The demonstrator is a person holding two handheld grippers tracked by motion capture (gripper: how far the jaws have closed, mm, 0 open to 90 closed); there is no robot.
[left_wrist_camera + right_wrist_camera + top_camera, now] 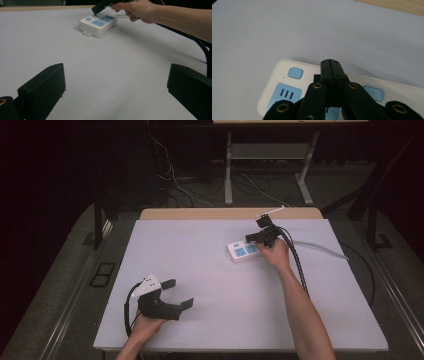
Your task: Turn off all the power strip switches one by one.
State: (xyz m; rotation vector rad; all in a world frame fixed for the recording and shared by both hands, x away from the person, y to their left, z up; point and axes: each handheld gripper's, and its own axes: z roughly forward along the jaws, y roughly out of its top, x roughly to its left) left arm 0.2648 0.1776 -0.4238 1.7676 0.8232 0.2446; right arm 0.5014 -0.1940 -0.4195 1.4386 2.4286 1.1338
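Resting near the tabletop's near-left corner, the left gripper sat in the person's left hand, its jaws spread wide with nothing between them. Across to the right, toward the far edge, the white power strip lay flat, blue sockets and buttons facing up. Over it hovered the right gripper, jaws clenched tight together on nothing, tips poised above the strip's top face between two blue buttons; whether they touched it, I couldn't tell.

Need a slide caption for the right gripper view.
Right gripper, jaws shut, poised over white power strip between its two blue buttons.
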